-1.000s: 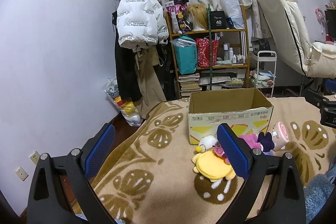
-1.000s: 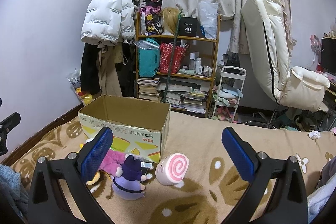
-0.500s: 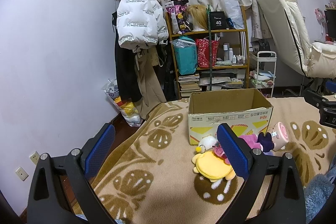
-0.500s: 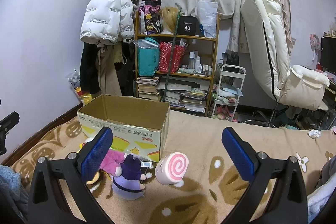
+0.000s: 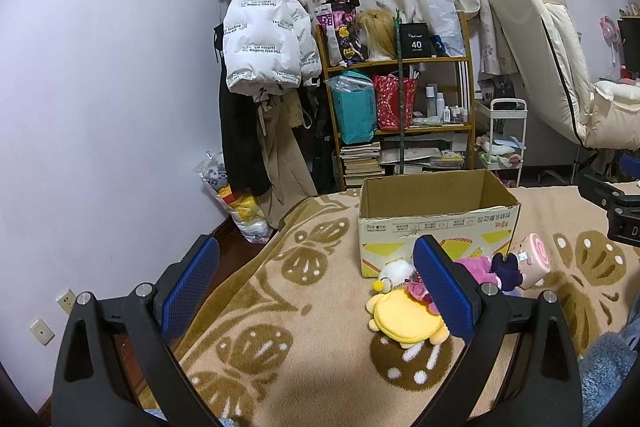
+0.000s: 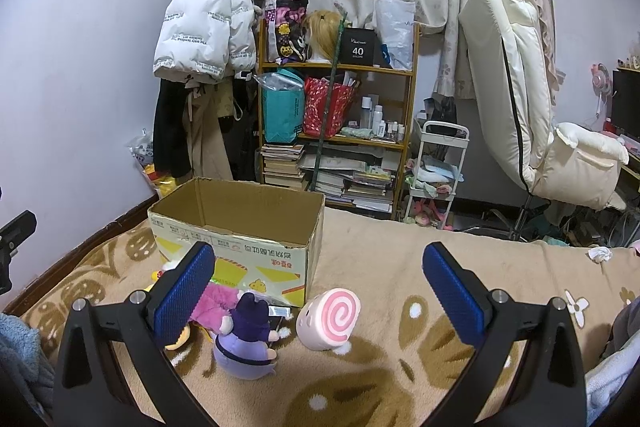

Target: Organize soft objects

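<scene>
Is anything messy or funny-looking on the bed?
Yes. The soft toys lie outside the cardboard box: a pink swirl plush, a purple doll, a pink one and a yellow plush are jumbled against its front. The box print is also upside down.

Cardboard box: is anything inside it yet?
The cardboard box is open-topped, and only its bare inner walls show in both views. Its floor is hidden behind the near wall, so its contents cannot be confirmed. The plush toys and pink swirl plush lie outside, on the blanket.
</scene>
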`<state>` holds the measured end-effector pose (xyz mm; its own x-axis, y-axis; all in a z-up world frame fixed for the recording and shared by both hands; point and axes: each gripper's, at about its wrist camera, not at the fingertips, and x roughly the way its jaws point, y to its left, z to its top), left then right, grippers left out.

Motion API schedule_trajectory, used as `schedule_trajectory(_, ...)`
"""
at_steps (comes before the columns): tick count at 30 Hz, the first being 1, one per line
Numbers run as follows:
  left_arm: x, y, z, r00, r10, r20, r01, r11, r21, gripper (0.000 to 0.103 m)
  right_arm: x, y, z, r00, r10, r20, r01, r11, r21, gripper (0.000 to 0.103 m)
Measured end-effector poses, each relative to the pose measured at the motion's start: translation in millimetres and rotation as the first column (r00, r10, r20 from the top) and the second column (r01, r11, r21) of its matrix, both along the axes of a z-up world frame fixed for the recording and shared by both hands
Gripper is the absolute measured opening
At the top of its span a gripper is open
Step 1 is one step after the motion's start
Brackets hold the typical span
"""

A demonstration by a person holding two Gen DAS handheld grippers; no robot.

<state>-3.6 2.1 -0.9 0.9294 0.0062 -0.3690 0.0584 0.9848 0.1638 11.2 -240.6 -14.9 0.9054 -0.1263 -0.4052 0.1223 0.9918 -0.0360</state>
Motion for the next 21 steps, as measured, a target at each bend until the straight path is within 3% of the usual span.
schedule_trajectory(21, 0.3, 0.9, -0.2, 1.000, -0.002, -0.001, 0.002, 1.000, 0.000, 0.097, 0.5, -0.8, 0.3, 1.000, 0.001, -0.002, -0.001, 1.000, 0.004, 0.103)
